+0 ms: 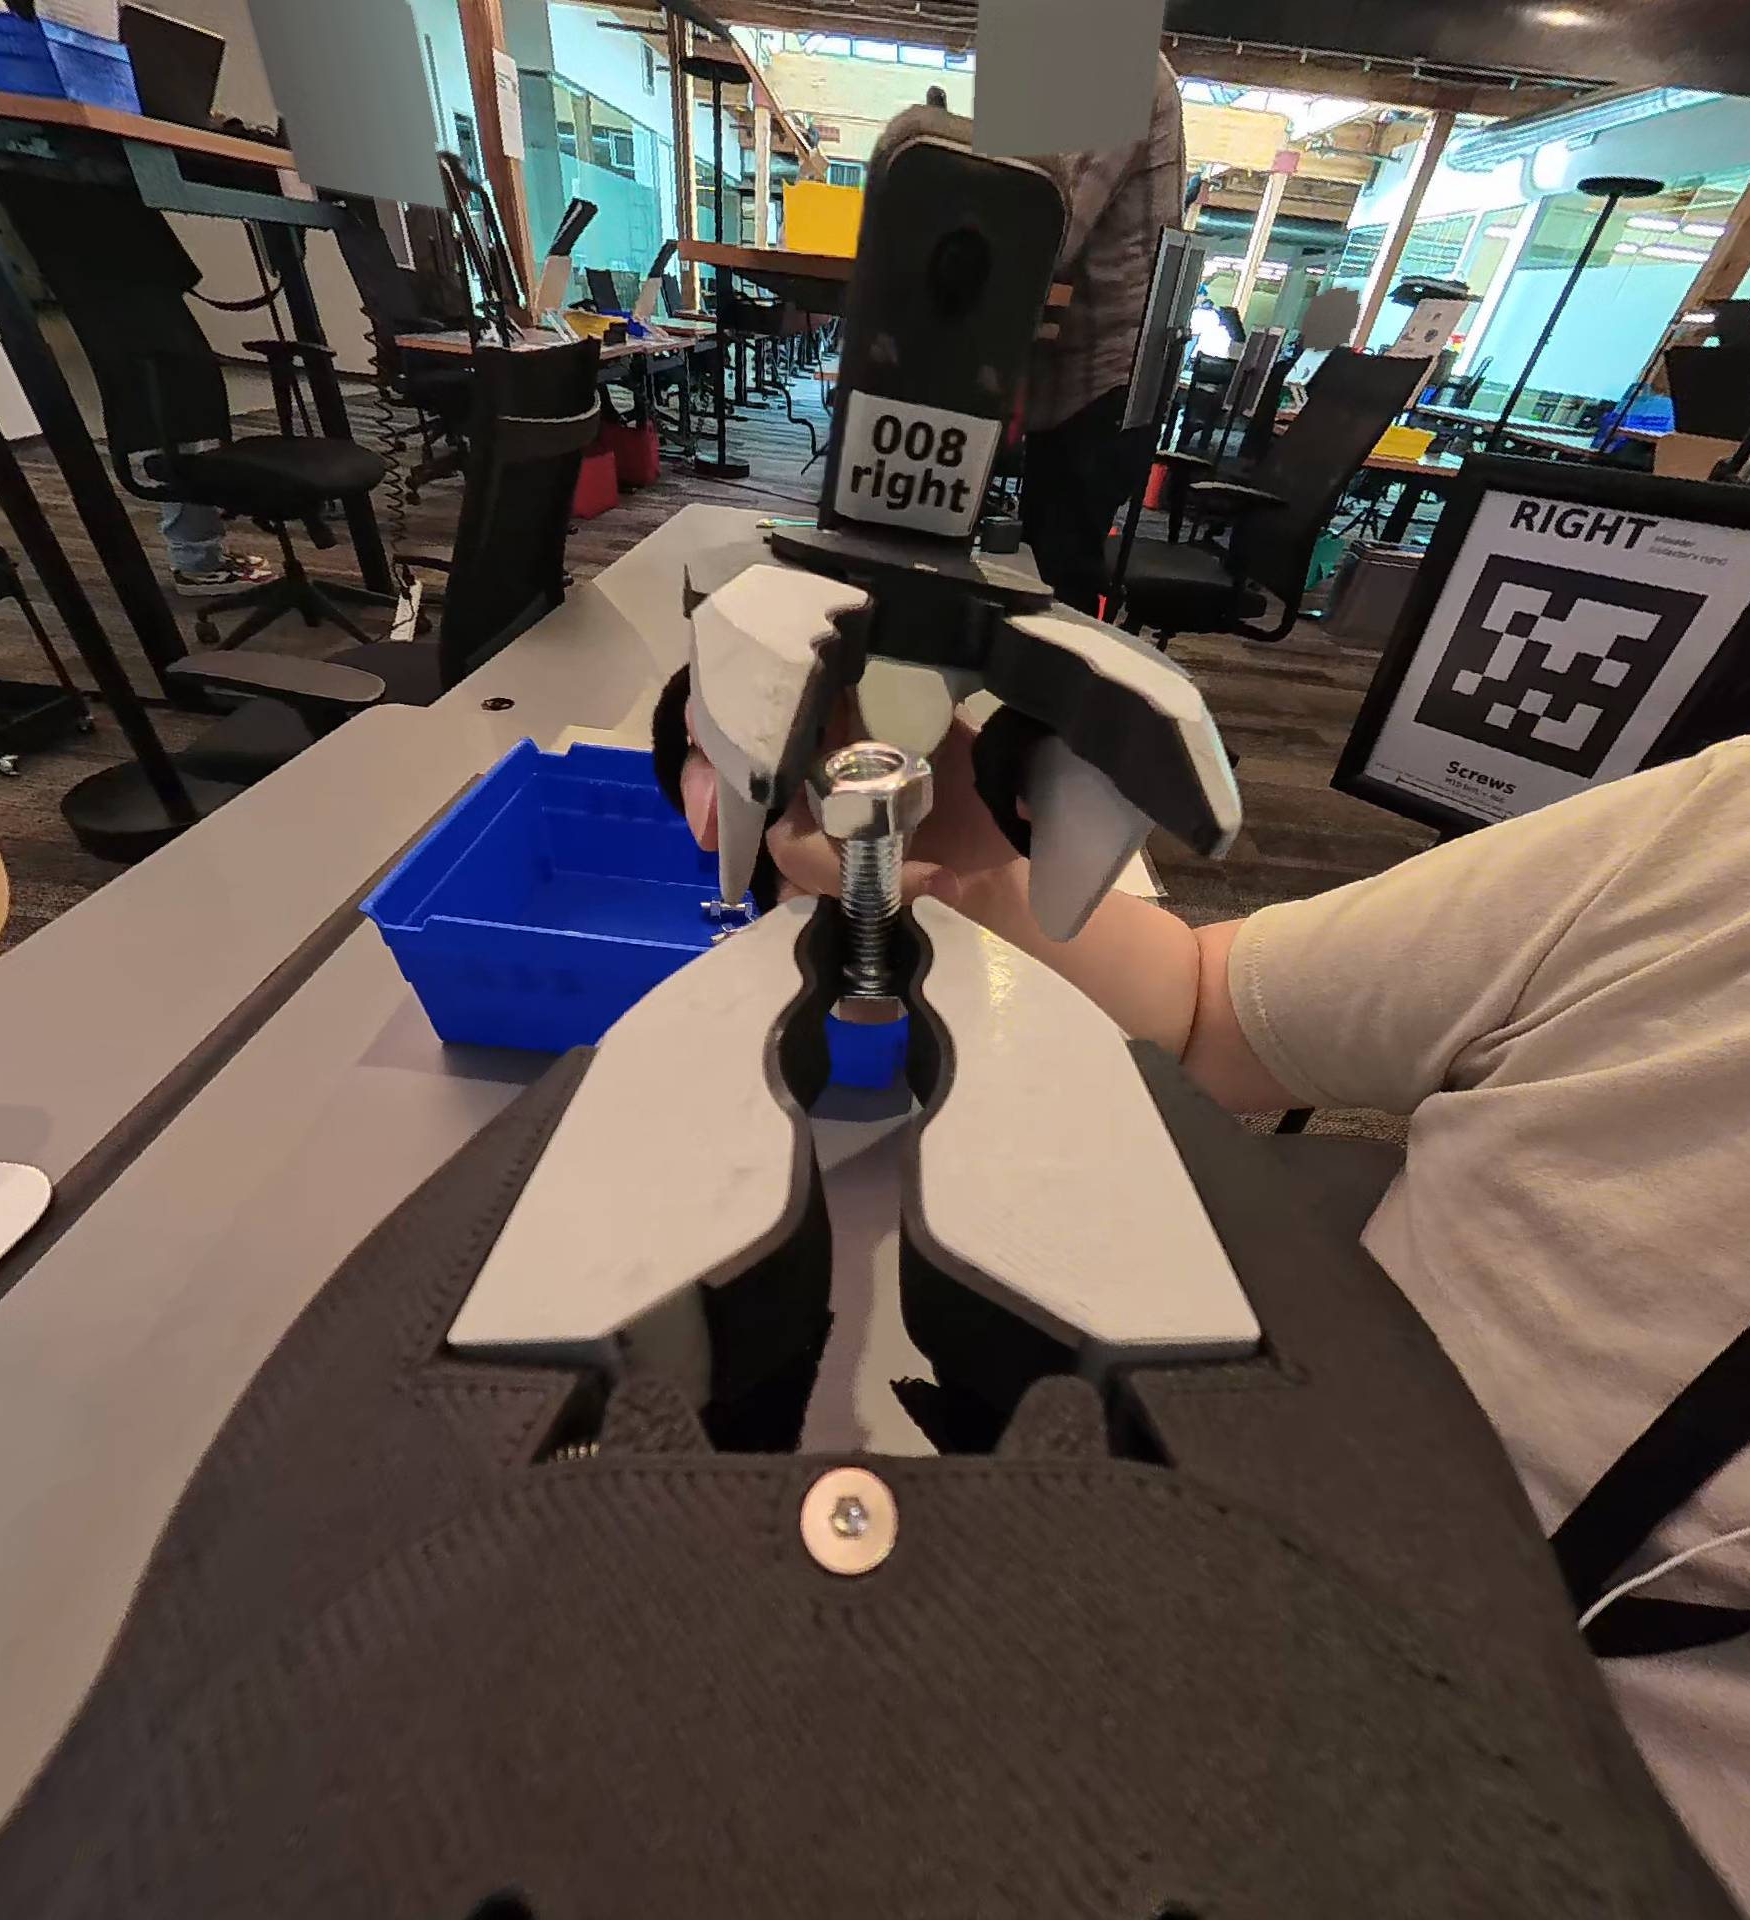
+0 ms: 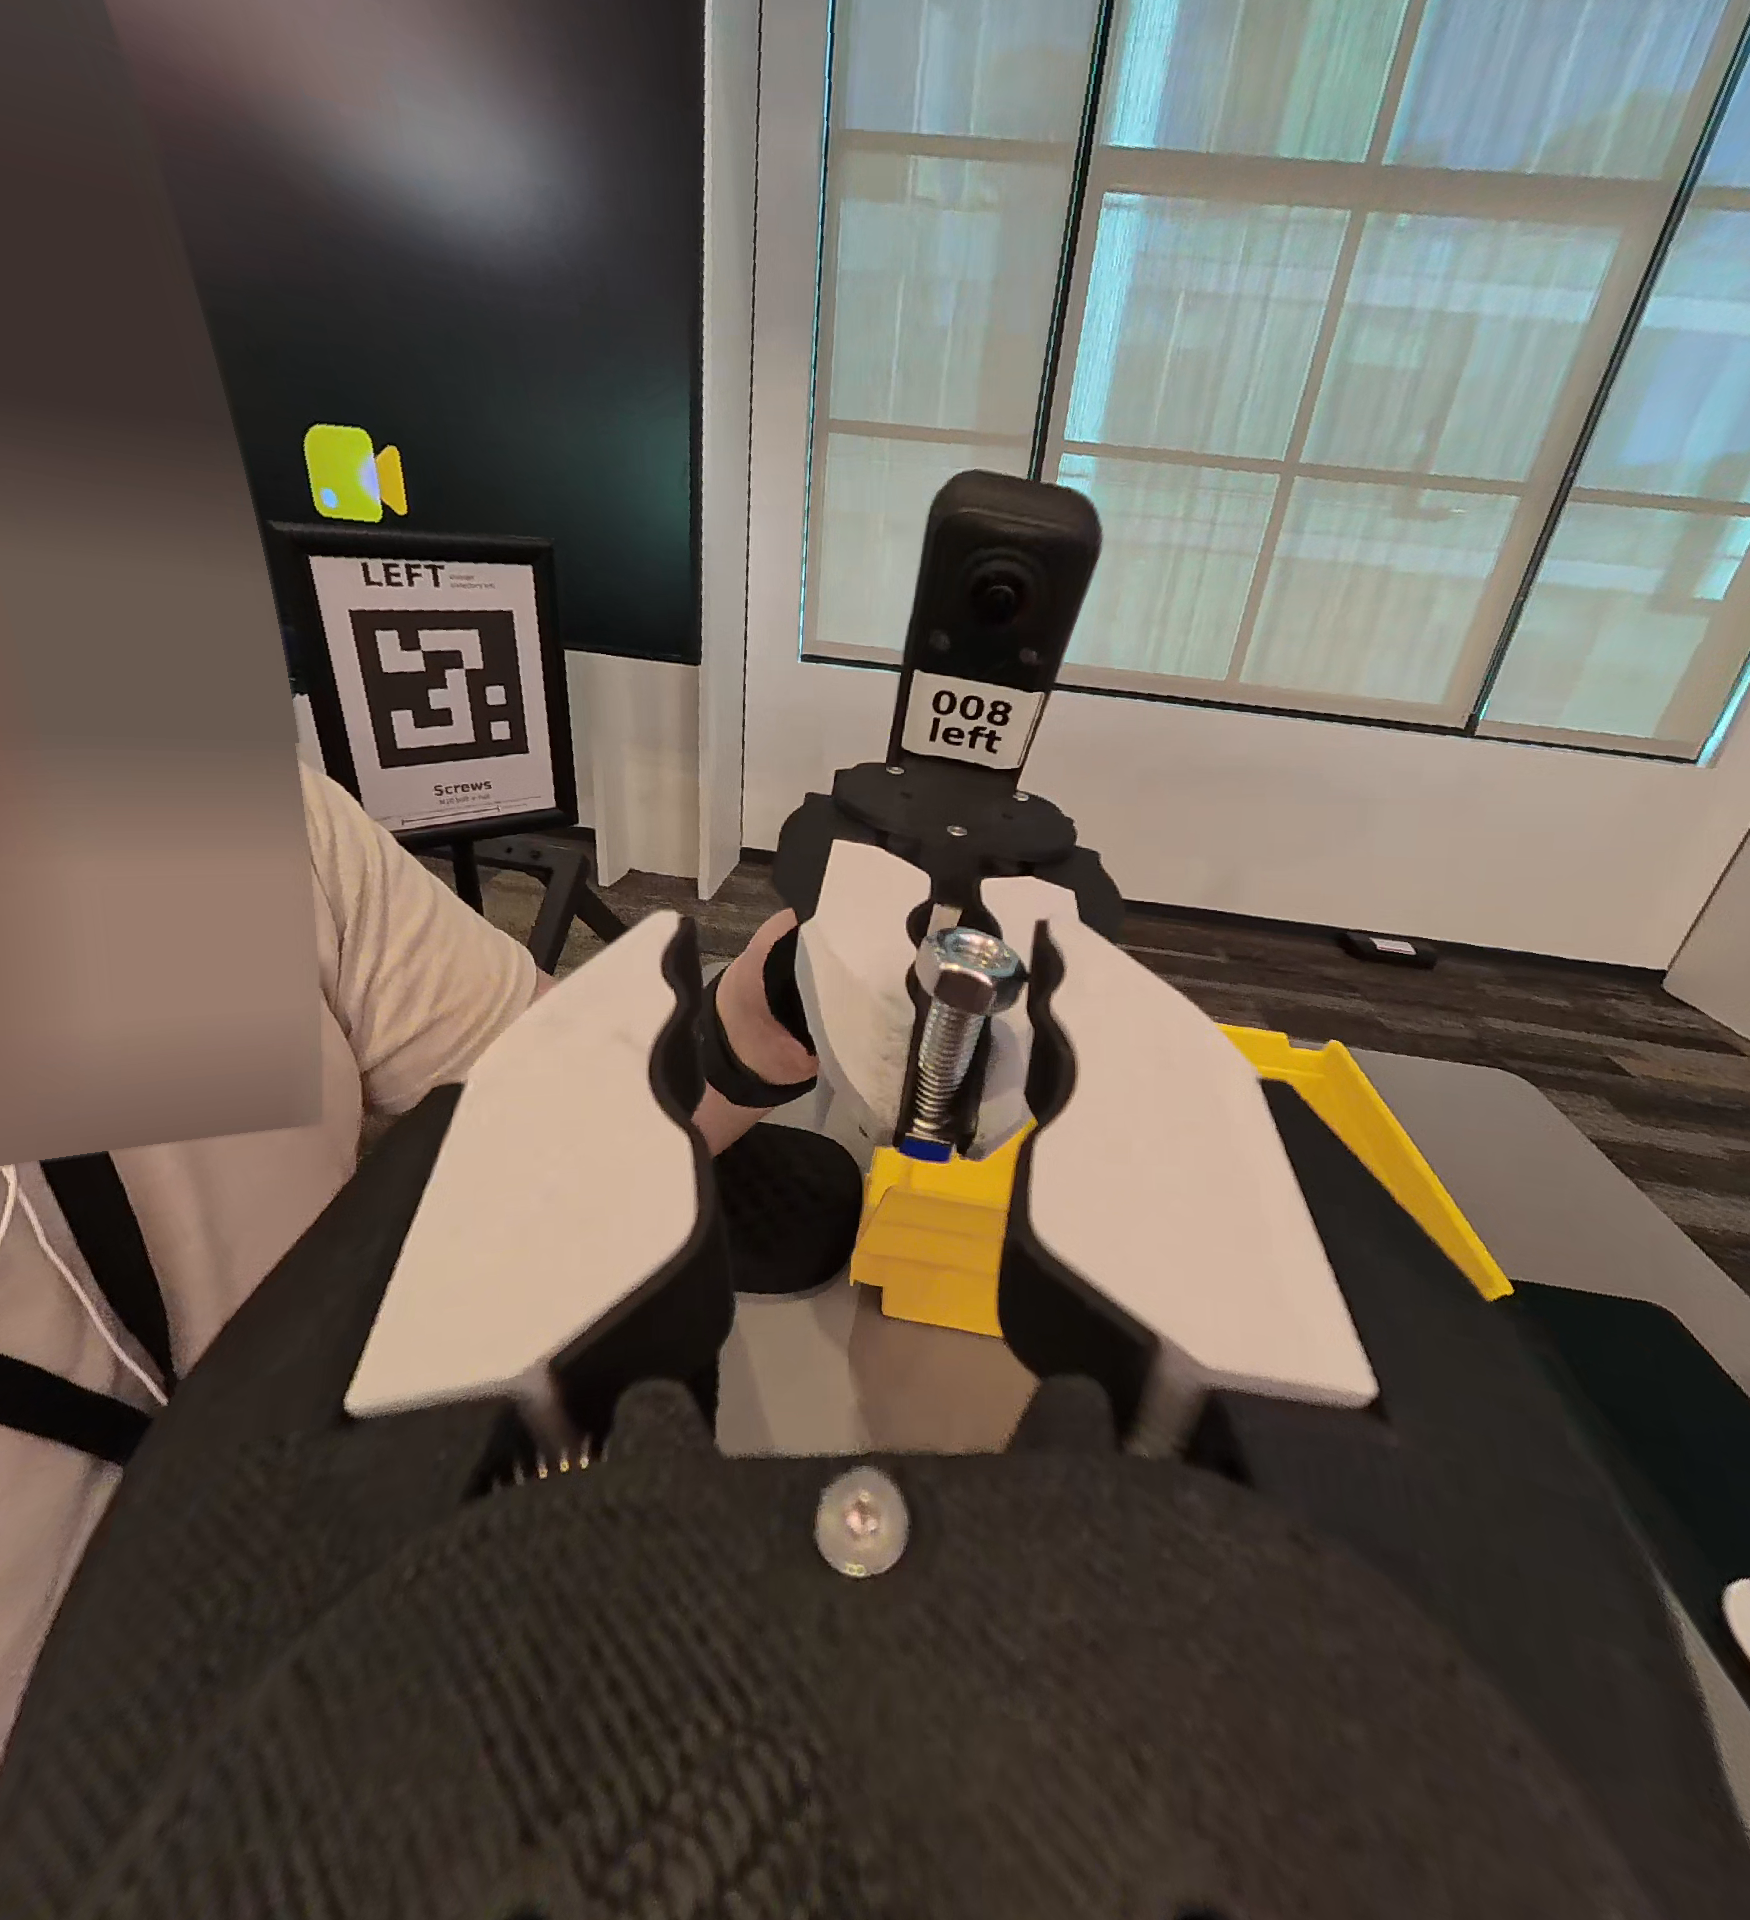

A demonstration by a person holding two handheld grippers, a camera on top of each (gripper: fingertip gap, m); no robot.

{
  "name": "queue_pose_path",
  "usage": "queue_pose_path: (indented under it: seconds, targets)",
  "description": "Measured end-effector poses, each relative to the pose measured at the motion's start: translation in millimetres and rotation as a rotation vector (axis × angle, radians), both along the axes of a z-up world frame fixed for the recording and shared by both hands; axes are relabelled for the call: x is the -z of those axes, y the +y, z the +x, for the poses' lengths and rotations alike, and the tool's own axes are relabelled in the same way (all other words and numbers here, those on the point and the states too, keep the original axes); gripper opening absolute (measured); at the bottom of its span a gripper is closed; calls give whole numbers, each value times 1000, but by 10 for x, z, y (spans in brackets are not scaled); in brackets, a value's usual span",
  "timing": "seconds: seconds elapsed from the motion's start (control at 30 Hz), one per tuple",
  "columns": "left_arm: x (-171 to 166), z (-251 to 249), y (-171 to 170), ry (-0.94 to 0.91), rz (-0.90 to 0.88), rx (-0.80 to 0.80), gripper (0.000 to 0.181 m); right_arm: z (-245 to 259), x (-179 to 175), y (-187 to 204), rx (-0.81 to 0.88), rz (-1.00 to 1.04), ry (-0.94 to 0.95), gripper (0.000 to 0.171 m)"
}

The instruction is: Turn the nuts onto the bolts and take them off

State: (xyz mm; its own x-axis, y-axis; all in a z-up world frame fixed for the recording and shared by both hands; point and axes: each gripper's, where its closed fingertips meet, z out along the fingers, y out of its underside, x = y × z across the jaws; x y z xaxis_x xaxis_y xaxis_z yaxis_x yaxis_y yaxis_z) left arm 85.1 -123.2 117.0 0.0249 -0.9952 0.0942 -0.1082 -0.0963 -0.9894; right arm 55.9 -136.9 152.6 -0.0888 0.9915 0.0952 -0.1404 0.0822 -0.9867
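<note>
In the left wrist view my left gripper (image 1: 863, 920) is shut on the threaded shank of a silver bolt (image 1: 866, 883), held upright above the table. A silver nut (image 1: 866, 779) sits at the bolt's top end. My right gripper (image 1: 902, 883) faces it from beyond, open, with one finger on each side of the nut. In the right wrist view the right gripper (image 2: 860, 935) is wide open. The nut (image 2: 966, 961) stands between its tips, close to the right finger. The left gripper (image 2: 928, 1112) grips the bolt (image 2: 938, 1060) lower down.
A blue bin (image 1: 538, 914) holding some small hardware (image 1: 725, 912) stands on the grey table (image 1: 175, 1039). A yellow bin (image 2: 1370, 1143) and a black disc (image 2: 777, 1216) lie below the grippers. Marker signs (image 1: 1557, 665) (image 2: 445, 686) stand at the sides. The person's arm (image 1: 1141, 956) is close. The tips of both grippers are at nearly the same place.
</note>
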Motion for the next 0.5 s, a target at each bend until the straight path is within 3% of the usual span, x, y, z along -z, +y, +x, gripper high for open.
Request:
queue_pose_path:
  seconds: [0.5]
  targets:
    - [-51,-64,21,-5,14,-26,10,52,-51,59,59,5,22,60]
